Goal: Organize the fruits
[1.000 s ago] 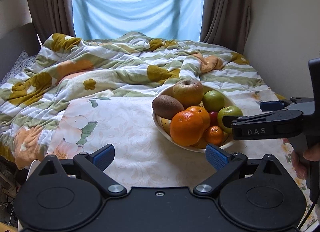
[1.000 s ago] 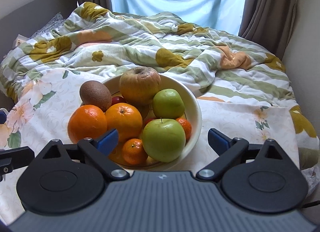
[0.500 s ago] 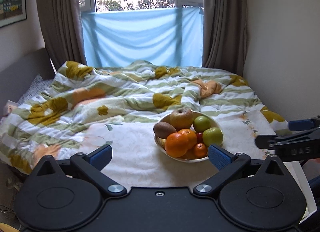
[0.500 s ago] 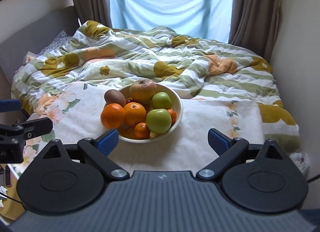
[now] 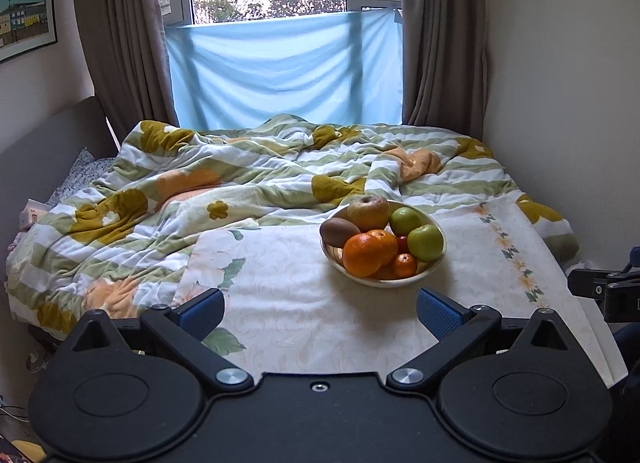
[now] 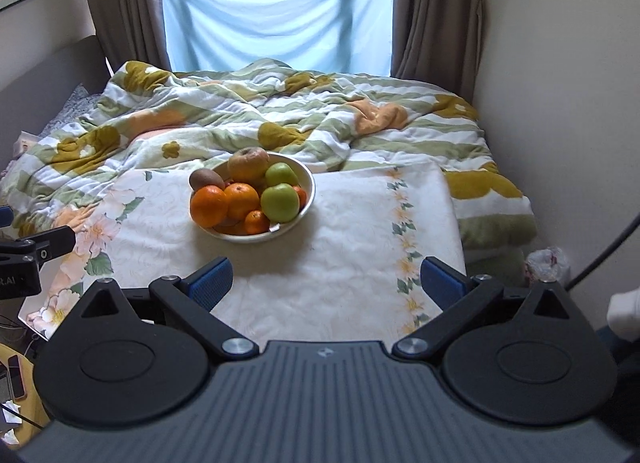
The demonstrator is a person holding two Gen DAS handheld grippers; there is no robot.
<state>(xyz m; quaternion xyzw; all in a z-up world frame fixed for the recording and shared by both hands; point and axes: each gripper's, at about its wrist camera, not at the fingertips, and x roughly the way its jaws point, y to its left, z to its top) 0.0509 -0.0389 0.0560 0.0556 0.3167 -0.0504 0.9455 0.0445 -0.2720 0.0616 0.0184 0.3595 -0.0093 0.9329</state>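
fruit (oranges, green apples, a kiwi) sits heaped in the bowl (image 5: 434,259) on the floral cloth (image 5: 288,303), well ahead of left gripper (image 5: 320,309) and right gripper (image 6: 326,277), both spread wide and empty

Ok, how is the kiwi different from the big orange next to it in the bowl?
The kiwi is dull brown and egg-shaped; the big orange is bright, glossy and round. The kiwi looks smaller and sits at the far left rim, while the orange sits nearer the camera. Both rest on top of the pile in the bowl, untouched by either gripper.
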